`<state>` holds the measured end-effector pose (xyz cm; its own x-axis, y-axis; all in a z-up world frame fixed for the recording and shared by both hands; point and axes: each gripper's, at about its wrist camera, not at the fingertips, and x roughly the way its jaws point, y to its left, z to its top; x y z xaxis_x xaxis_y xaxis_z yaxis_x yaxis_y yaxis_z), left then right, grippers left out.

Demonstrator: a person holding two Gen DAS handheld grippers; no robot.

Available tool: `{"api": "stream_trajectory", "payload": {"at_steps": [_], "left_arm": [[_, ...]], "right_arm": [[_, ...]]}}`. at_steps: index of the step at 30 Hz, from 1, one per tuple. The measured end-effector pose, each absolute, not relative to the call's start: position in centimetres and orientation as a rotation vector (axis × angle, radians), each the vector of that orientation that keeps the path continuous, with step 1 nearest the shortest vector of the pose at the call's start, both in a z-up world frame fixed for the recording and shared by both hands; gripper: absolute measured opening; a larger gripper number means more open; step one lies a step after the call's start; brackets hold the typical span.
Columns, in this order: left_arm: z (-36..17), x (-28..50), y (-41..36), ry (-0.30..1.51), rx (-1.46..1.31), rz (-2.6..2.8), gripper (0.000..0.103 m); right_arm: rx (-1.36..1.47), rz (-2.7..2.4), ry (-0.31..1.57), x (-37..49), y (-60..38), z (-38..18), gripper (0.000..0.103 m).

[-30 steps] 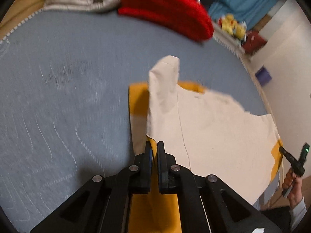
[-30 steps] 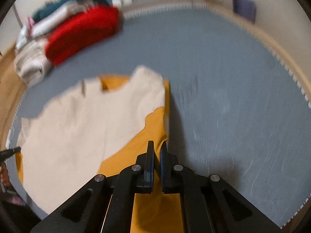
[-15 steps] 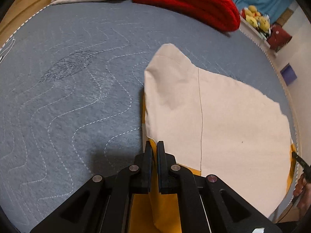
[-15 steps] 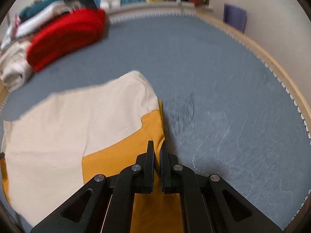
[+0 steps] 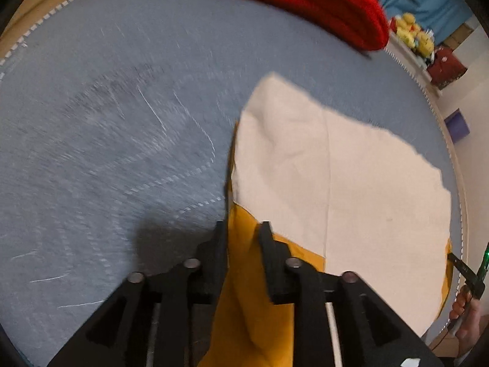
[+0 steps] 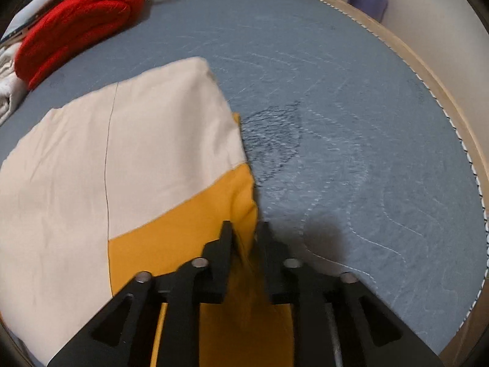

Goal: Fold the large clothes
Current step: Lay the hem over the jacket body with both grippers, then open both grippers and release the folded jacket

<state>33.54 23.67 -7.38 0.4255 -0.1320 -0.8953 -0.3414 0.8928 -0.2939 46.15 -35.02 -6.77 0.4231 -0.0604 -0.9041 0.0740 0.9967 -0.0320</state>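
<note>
Garment (image 5: 336, 183), cream over mustard, lies folded on grey quilted bed cover (image 5: 107, 153); its near edge runs out of frame under both cameras. Left gripper (image 5: 243, 227) jaws opening, mustard fabric between them, contact unclear through blur. Right gripper (image 6: 244, 226) likewise opening astride the mustard edge.

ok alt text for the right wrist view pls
The right gripper, jaws opening, straddles the yellow edge of a cream and yellow garment lying folded on a grey quilted mat. A folded red knit sits at the mat's far left edge.
</note>
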Motion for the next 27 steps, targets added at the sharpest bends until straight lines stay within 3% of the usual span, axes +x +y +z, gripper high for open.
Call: {"api": "stream_trajectory", "payload": {"at_steps": [5,12,13,16,17,22,27], "left_arm": [[-5.1,29.7,21.3,1.133,-0.434,-0.085,0.024],[-10.6,24.4,14.6,1.390,-0.022,-0.317,0.026],[-11.2,24.0,15.0,1.413,-0.015,-0.301,0.025],[-10.7,23.6,16.6,1.419,-0.086,-0.254,0.021],[-10.4,23.7,16.8,1.414,-0.102,-0.236,0.021],[-11.9,23.5,18.2,1.485,-0.149,-0.169,0.011],[-10.7,21.6,19.5,1.475,-0.137,-0.134,0.011]], "right_arm": [[0.031,-0.007,1.133,42.8,-35.9,-5.3,0.034],[0.004,0.077,1.324,38.0,-38.4,-7.8,0.035],[0.000,0.090,1.338,37.3,-38.5,-8.0,0.034],[-0.030,0.096,1.336,36.3,-38.8,-7.7,0.006],[-0.044,0.088,1.331,36.1,-38.7,-7.4,0.003],[-0.059,0.036,1.376,35.3,-38.9,-7.6,0.002],[-0.127,-0.057,1.366,35.7,-39.3,-6.8,0.004]]}}
